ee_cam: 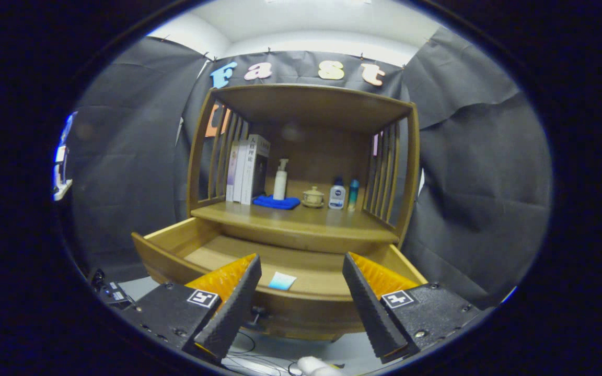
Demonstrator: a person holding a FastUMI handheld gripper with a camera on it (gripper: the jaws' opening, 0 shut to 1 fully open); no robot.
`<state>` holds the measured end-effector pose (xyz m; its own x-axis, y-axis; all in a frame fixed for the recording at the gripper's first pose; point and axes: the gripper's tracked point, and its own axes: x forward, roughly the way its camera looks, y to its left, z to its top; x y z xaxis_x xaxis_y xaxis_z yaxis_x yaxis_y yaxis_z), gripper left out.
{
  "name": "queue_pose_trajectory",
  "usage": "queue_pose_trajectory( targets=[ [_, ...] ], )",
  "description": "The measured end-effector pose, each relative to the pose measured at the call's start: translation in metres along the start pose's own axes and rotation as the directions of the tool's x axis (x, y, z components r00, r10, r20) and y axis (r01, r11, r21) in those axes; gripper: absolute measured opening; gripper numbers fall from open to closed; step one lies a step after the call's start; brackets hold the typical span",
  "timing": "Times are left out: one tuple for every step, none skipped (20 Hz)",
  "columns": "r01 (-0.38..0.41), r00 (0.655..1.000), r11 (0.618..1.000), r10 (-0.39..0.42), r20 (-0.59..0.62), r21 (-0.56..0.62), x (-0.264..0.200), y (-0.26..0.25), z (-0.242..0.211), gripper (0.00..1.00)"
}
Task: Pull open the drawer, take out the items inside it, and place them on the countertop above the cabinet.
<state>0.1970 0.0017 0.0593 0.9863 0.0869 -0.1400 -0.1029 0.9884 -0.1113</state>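
1. Beyond the fingers, the drawer stood pulled open under the tabletop, its floor bare on the left. One risk was taking that emptiness for the whole drawer and missing what lay further right.

2. On the tabletop, going left to right, stood books, a blue cloth under a pump bottle, a cup, a small bottle and a slim bottle. That back row was crowded. Anything set down deep among them could have tipped a bottle, so the free front strip looked the safer place.

3. At the drawer's front wall, between the two fingers, lay a small flat packet, pale with a blue fade. It was thin and close to the wall. The fingers would likely have struggled to get under it; a steep descent could have jammed a fingertip on the wall or just pushed the packet along the floor.

4. Spread wide and holding nothing, the gripper hung just short of the drawer front. Closing too early would have caught air or the wall's rim.

5. Right of the packet, the drawer's floor was hidden behind the right finger, so I could not tell whether more items lay there. The tabletop's overhang also left little headroom for lifting out.
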Motion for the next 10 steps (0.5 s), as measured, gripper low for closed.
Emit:
queue_pose_trajectory(
  targets=[
    [-0.028, 0.999, 0.999, 0.029, -0.028, 0.027, 0.009, 0.003, 0.008, 0.99],
    [-0.042, 0.998, 0.997, 0.045, -0.051, 0.062, 0.019, 0.005, 0.017, 0.98],
    [-0.043, 0.995, 0.995, 0.051, -0.085, 0.094, 0.031, 0.004, 0.022, 0.99],
    [-0.043, 0.992, 0.993, 0.056, -0.113, 0.114, 0.045, 0.003, 0.026, 0.99],
    [-0.038, 0.987, 0.991, 0.057, -0.148, 0.125, 0.055, 0.004, 0.027, 0.99],
    [-0.042, 0.981, 0.992, 0.064, -0.184, 0.122, 0.068, 0.006, 0.028, 0.99],
    [-0.04, 0.972, 0.993, 0.065, -0.226, 0.111, 0.081, 0.008, 0.025, 0.99],
    [-0.046, 0.959, 0.994, 0.071, -0.274, 0.099, 0.095, 0.01, 0.02, 0.98],
    [-0.044, 0.945, 0.996, 0.068, -0.32, 0.083, 0.107, 0.012, 0.015, 0.99],
    [-0.048, 0.926, 0.996, 0.073, -0.37, 0.075, 0.119, 0.014, 0.008, 0.99]
  ],
)
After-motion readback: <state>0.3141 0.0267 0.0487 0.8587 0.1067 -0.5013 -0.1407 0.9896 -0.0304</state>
